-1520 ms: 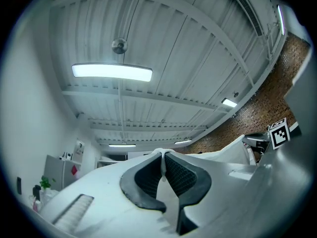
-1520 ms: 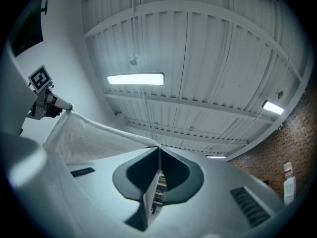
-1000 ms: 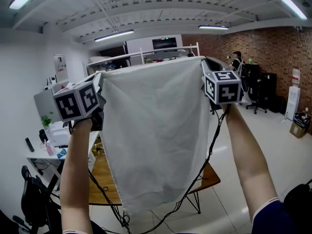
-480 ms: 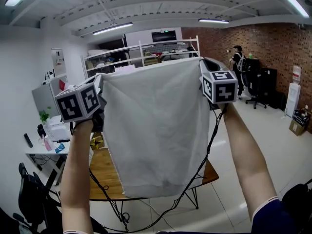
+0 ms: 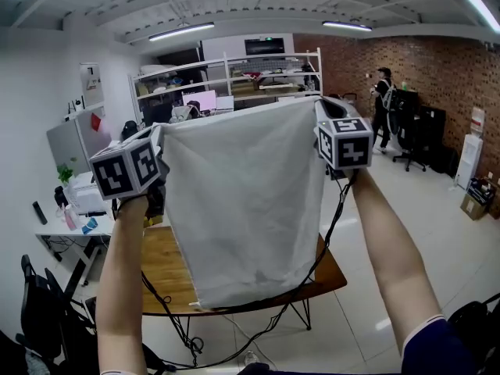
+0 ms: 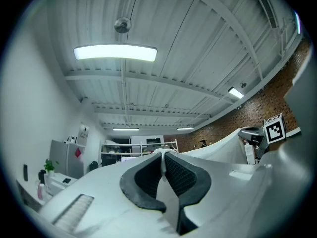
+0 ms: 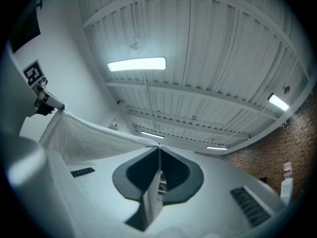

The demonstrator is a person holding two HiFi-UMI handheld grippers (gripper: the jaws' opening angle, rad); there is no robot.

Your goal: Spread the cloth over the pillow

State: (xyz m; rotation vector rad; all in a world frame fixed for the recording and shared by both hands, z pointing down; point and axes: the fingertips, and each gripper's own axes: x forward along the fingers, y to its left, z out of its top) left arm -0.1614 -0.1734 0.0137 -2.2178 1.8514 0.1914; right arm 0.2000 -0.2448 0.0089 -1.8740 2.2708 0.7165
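A white cloth [image 5: 246,201] hangs as a flat sheet in front of me, held up by its two top corners. My left gripper [image 5: 160,135] is shut on the cloth's left corner [image 6: 162,158], and my right gripper [image 5: 319,109] is shut on the right corner [image 7: 158,150]. The cloth's top edge [image 6: 218,145] stretches taut between the two grippers. Its lower hem [image 5: 250,301] hangs above a wooden table [image 5: 168,276]. No pillow shows in any view; the sheet hides what lies behind it.
Cables [image 5: 312,268] trail down from both grippers. White shelving [image 5: 234,80] stands at the back, a white desk [image 5: 58,241] with small items at the left, black chairs [image 5: 43,319] at the lower left. A person [image 5: 384,104] stands by the brick wall [image 5: 437,76].
Both grippers have sunk with the cloth still stretched between them. More of the wooden table now shows below the hem.
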